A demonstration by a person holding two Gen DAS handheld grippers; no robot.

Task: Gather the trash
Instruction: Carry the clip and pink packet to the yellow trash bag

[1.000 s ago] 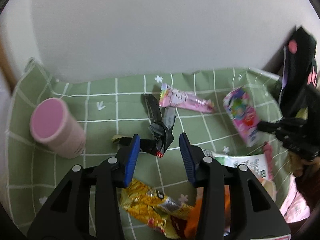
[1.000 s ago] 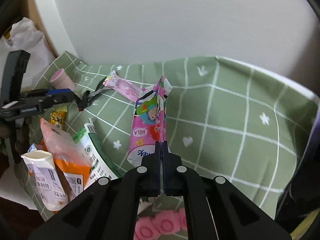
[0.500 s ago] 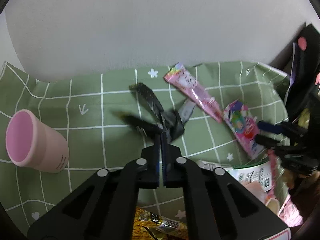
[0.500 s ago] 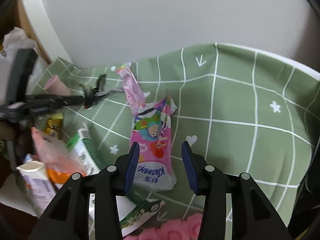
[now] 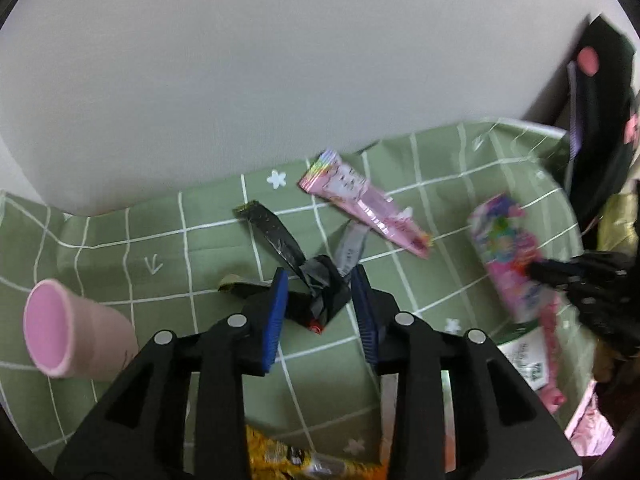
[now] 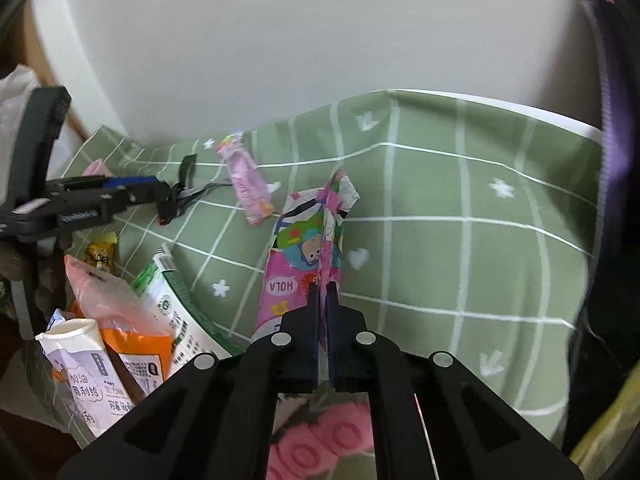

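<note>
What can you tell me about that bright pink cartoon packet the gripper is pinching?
The pink packet is a glossy plastic pouch printed with colourful cartoon faces; the word HOLA reads upside down from the right wrist camera. It looks empty and creased, folded along its middle. The right gripper is shut on its near end, and the rest stretches away over the green checked cloth. It touches nothing else that I can see.

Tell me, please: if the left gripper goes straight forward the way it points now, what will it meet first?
Most likely the crumpled black wrapper: the left gripper is open and the wrapper's bunched middle already sits between its fingers. Beyond that lies the green checked cloth. How high the fingers are above the cloth is unclear.
</note>
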